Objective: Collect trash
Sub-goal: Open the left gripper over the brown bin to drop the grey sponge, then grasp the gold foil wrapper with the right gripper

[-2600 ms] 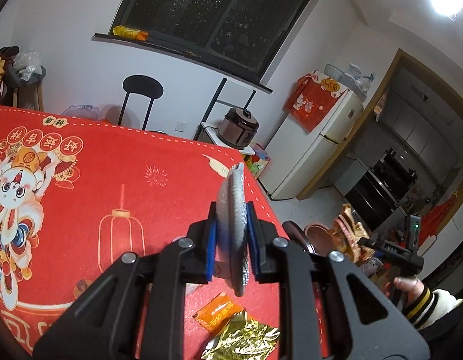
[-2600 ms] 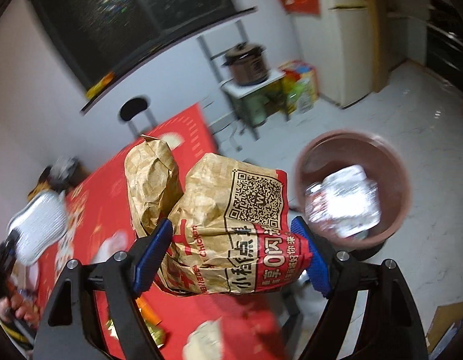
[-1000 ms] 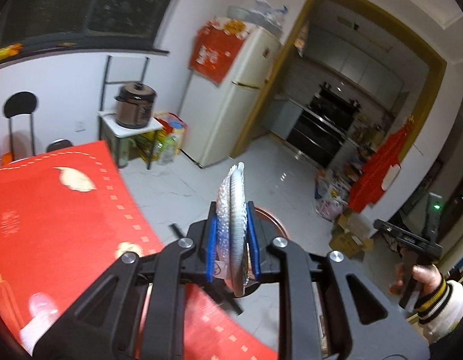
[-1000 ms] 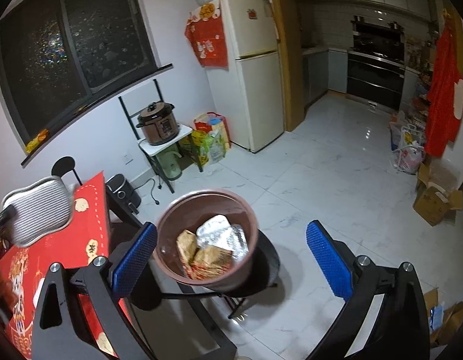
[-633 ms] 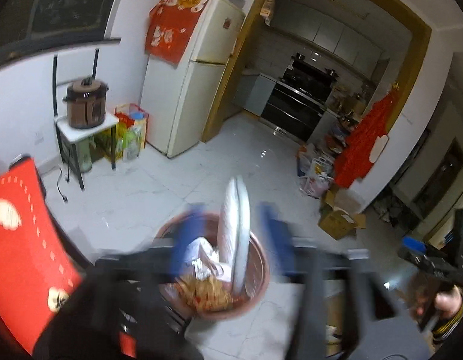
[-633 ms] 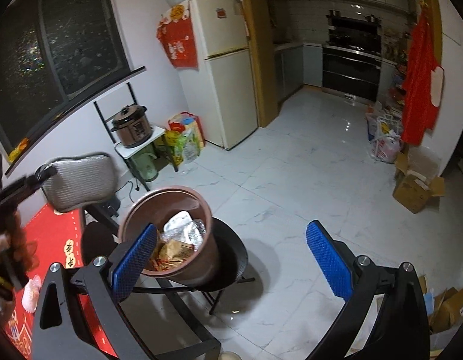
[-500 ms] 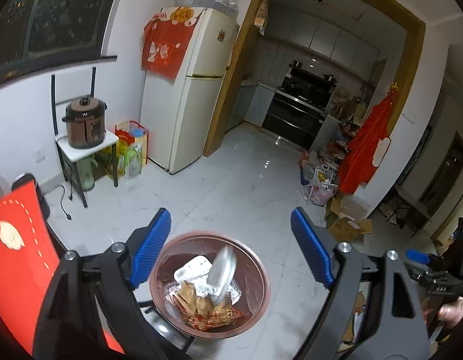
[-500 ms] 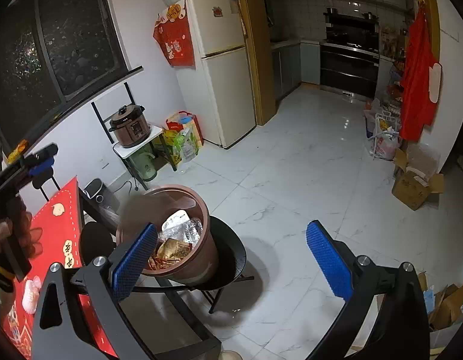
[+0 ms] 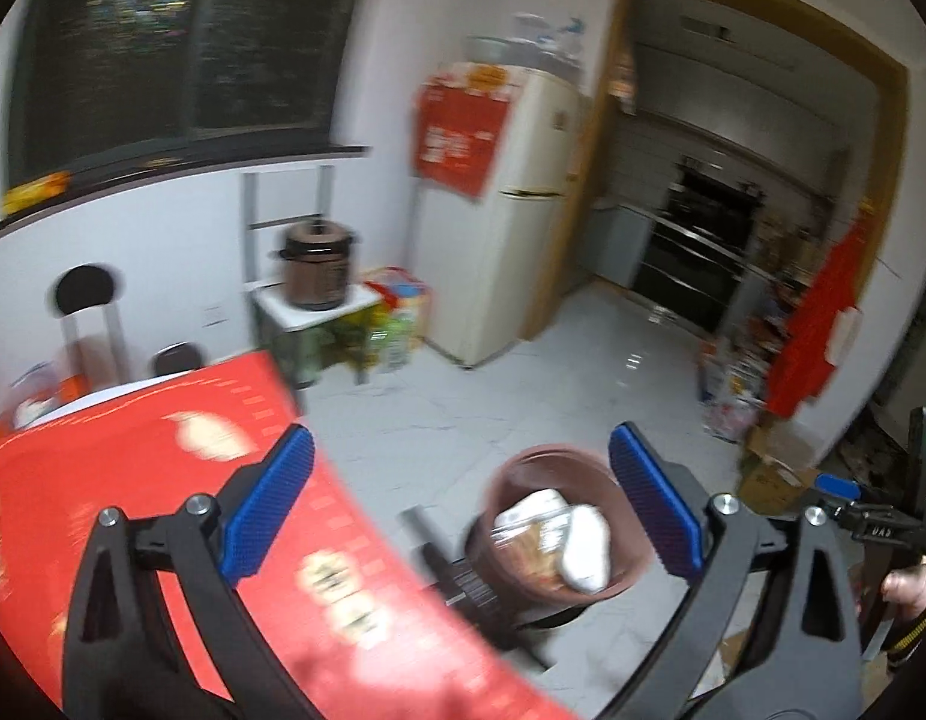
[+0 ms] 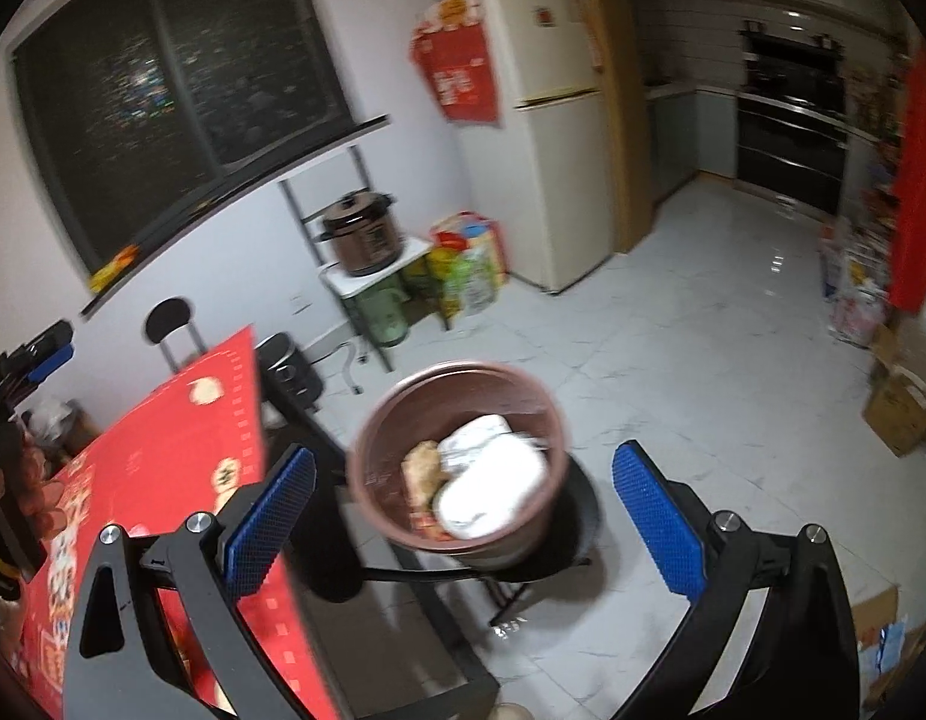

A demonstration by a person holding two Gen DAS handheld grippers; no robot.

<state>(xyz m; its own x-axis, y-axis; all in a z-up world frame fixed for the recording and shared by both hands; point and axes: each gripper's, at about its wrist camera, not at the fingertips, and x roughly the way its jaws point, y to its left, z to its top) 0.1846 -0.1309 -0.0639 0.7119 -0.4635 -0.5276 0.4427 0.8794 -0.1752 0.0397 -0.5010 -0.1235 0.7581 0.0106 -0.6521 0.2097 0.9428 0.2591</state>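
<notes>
At the left, the red tabletop (image 9: 162, 480) fills the lower corner, and the left gripper (image 9: 459, 504) now hangs over its edge with its jaws spread wide and nothing between them; a moment ago it clamped a silvery foil container. That container (image 9: 584, 549) has since dropped into the brown trash bin (image 9: 511, 480), lying on the paper wrapper (image 9: 532, 552) already there. Further right, the right gripper (image 10: 463, 516) is likewise released and empty above the same bin (image 10: 372, 480), which sits on a black stool (image 10: 577, 516). Both loads appear delivered, so the likely next step is returning to the tabletop for remaining trash.
</notes>
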